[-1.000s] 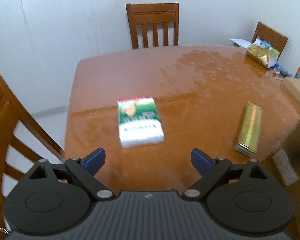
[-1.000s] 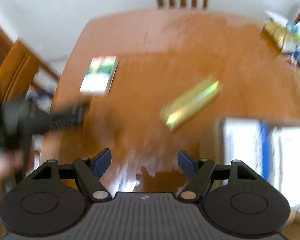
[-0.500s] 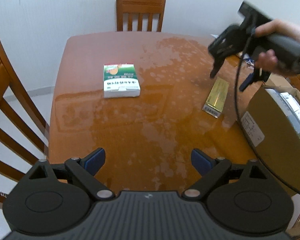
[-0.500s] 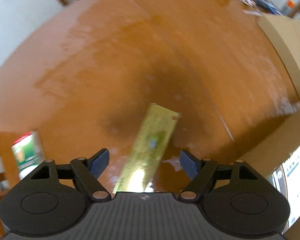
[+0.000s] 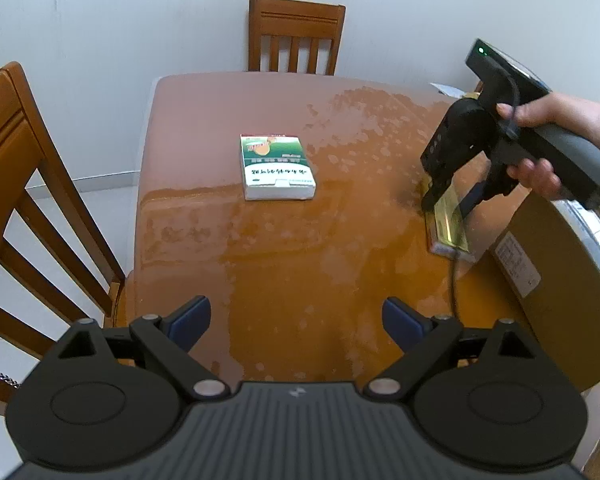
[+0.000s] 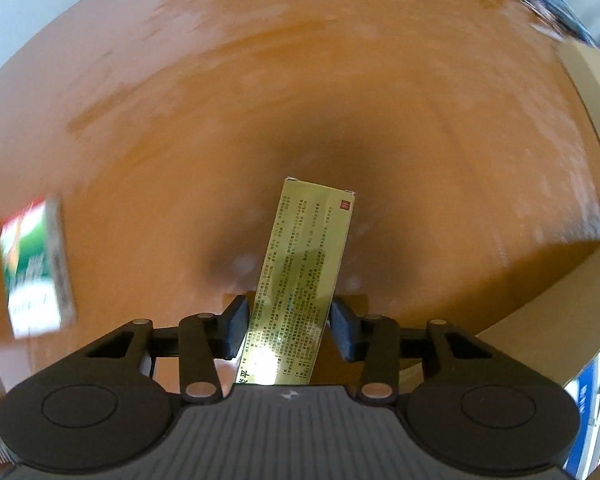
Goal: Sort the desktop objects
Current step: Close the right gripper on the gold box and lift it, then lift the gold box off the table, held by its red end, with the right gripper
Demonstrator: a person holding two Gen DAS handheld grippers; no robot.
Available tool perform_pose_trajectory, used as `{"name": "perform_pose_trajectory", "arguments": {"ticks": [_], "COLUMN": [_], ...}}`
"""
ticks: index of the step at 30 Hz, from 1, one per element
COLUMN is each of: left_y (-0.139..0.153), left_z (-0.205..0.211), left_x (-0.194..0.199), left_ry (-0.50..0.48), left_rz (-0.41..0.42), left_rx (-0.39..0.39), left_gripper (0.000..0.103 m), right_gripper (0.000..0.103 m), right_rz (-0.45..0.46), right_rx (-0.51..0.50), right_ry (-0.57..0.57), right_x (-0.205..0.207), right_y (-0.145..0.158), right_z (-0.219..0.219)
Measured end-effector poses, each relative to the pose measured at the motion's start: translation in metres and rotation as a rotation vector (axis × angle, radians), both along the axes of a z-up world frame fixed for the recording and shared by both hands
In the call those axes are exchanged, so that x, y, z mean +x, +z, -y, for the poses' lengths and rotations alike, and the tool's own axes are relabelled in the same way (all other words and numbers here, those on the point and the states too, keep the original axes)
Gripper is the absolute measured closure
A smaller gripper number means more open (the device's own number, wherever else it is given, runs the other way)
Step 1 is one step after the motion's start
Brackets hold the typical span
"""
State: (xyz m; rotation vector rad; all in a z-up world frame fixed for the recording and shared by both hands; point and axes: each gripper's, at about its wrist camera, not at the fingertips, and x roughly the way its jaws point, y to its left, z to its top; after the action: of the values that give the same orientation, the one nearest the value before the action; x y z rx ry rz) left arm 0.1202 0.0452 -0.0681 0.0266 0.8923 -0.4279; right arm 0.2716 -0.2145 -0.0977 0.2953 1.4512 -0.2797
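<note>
Two boxes on table (image 5: 284, 280), right hand-held gripper (image 6: 290, 322) closing around gold box (image 6: 300, 280), left hand-held gripper (image 5: 296, 318) spread, empty

Bright, even room light glares off the table (image 5: 284, 264); right wrist view blurs at edges (fisheye bending throughout).

A home dining room: glossy wooden table (image 5: 284, 280), matching slat-back chairs (image 5: 296, 34) at top centre and left, plain white wall (image 5: 140, 20).
</note>
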Motion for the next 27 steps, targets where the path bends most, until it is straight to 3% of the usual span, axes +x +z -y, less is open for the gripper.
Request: {"name": "perform_pose_trajectory", "arguments": {"ticks": [5,13,19,23,27], "left_y": [-0.006,-0.021,-0.029,-0.030,-0.030], "left_z": [-0.004,0.003,0.016,0.024,0.029], "left_x": [0.002,-0.006,-0.014,-0.020,-0.023], "left_ry": [-0.003,-0.057,-0.096,-0.119,-0.132], "left_rz": [-0.004,-0.030,-0.051,-0.059,-0.060], "left_rx": [0.036,0.099,0.119,0.127,0.135], "left_gripper": [0.010,0.010,0.010,0.010,0.010], "right_gripper": [0.054,0.054,0.054,0.053,0.052], "right_rz": [-0.030,-0.079,-0.007,0.047,0.066], "right_rx": [-0.010,0.056,0.002,-0.067,-0.072], "right_ry": [0.244,0.452,0.512,0.499,0.476], "right_x": [-0.031,-0.105,-0.140,-0.153,-0.153], "right_y": [0.001,0.003,0.015,0.020,0.014], "right_z": [-0.044,-0.080,-0.090,-0.093,-0.093]}}
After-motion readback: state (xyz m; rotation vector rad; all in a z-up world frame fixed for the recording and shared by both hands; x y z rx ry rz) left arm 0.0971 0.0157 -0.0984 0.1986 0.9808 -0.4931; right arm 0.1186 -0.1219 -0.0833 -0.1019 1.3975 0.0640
